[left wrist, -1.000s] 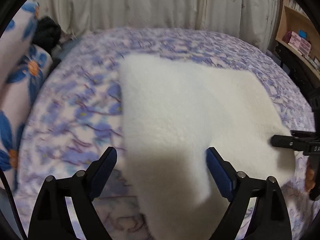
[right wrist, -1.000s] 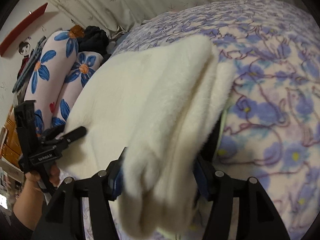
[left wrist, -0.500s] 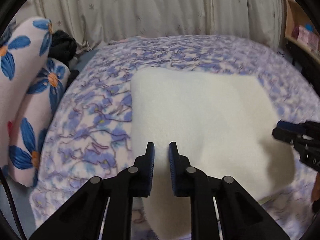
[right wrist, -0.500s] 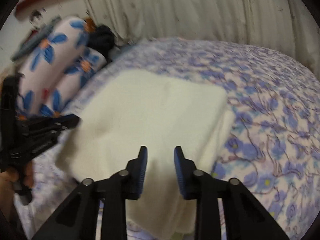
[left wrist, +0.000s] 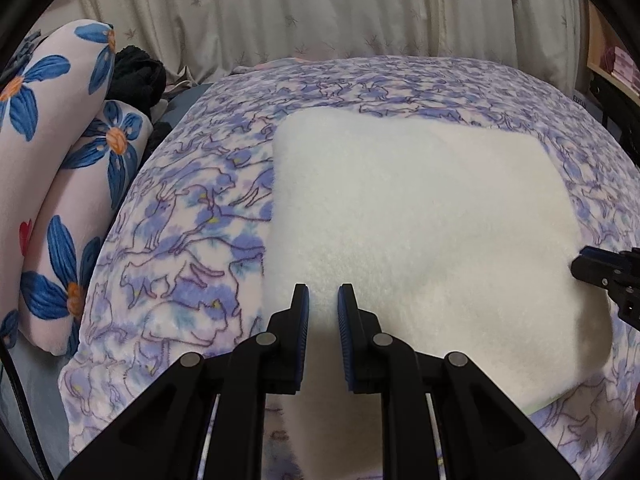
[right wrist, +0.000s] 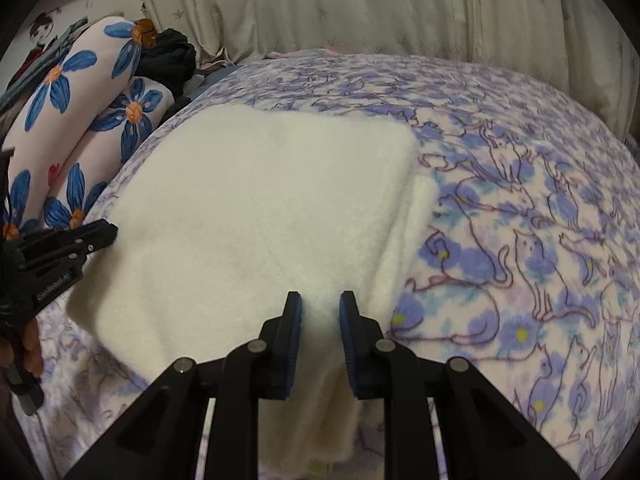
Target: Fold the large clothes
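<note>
A cream fleece garment (left wrist: 420, 208) lies folded flat in a rough rectangle on the bed; in the right wrist view the same fleece garment (right wrist: 260, 200) hangs a little over the near edge. My left gripper (left wrist: 323, 292) hovers over its near left part, shut, with only a slit between the pads and no cloth pinched. My right gripper (right wrist: 320, 298) is over the near right part. Its jaws are closing, a narrow gap remains, and nothing is gripped. Each gripper shows at the side of the other's view: right gripper (left wrist: 592, 268), left gripper (right wrist: 92, 236).
A purple cat-print blanket (right wrist: 520, 220) covers the bed. Flower-print pillows (left wrist: 48, 140) and a black garment (left wrist: 136, 76) lie at the left, a curtain (left wrist: 320, 8) hangs behind, and a shelf (left wrist: 616, 64) stands at the right. A hand (right wrist: 30, 344) holds the left gripper.
Both grippers went from wide jaws around the fleece to narrow jaws with nothing in them. The lifted fleece fold now lies flat on the bed, and both grippers have drawn back.
</note>
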The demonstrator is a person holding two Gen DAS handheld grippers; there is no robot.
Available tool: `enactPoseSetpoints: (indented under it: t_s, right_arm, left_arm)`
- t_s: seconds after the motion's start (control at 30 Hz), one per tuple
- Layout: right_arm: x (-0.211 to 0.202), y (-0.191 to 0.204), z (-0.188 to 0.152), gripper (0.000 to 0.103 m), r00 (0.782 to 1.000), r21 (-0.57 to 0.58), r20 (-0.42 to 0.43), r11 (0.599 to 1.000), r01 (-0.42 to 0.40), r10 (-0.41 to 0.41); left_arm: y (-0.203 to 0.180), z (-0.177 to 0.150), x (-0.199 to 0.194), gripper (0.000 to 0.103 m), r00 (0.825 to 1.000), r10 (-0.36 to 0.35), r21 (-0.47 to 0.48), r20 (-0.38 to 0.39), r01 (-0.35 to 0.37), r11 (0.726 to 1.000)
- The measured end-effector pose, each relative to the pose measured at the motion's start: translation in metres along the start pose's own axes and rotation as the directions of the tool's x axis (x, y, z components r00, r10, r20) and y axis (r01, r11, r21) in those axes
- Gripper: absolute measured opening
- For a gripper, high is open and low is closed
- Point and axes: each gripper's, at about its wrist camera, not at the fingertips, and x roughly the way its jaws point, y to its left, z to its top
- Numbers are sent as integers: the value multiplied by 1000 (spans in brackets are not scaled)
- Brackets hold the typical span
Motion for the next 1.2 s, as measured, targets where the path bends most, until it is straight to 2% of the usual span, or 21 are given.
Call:
enactPoseSetpoints:
  t_s: [0.07, 0.2, 0.27, 0.47, 0.63, 0.77, 0.83, 0.9, 0.93, 0.97, 1.07, 1.2]
  right_arm:
    - [-5, -2, -1, 29, 1000, 19, -18, 1000, 4, -4]
    - [-24, -5, -9, 29, 999, 34, -38, 999, -9, 10]
    - [-37, -6, -14, 29, 1000, 31, -31, 1000, -3, 4]
    - [-93, -16, -33, 29, 1000, 51, -15, 999, -6, 7]
    - [-145, -26, -57, 29, 1000, 39, 7, 999, 26, -26]
    - [-184, -41, -78, 29, 999, 74, 30, 996, 39, -42]
    - [-200, -48, -89, 30, 998, 88, 34, 995, 53, -56]
    - [-213, -54, -100, 33, 997, 102, 41, 993, 68, -72]
    - [-221, -58, -107, 39, 996, 113, 45, 991, 78, -83]
    - [-226, -62, -112, 46, 995, 123, 49, 989, 82, -89]
    - [-242, -71, -131, 56, 994, 162, 59, 984, 77, -87]
    - [-257, -78, -157, 59, 992, 183, 63, 978, 97, -110]
  left_arm:
    - [-2, -1, -4, 15, 1000, 6, -8, -3, -6, 1000]
    - [-4, -6, -18, 16, 1000, 3, -38, -29, -4, 999]
    - [-5, -10, -27, 20, 999, -3, -54, -41, 1, 999]
    - [-22, -27, -72, 26, 999, -6, -57, -41, 4, 998]
    - [-41, -45, -115, 52, 999, -25, -74, -45, 21, 997]
    - [-58, -58, -151, 61, 1000, -25, -76, -7, 24, 997]
    - [-67, -67, -171, 70, 999, -39, -91, -1, 39, 995]
    - [-74, -74, -185, 78, 999, -48, -104, 2, 48, 993]
    - [-78, -79, -194, 82, 998, -60, -119, 9, 60, 991]
    - [-82, -85, -204, 82, 997, -73, -141, 16, 75, 987]
    - [-96, -103, -222, 84, 994, -107, -171, 15, 108, 979]
    - [-119, -122, -238, 88, 997, -76, -131, 0, 75, 989]
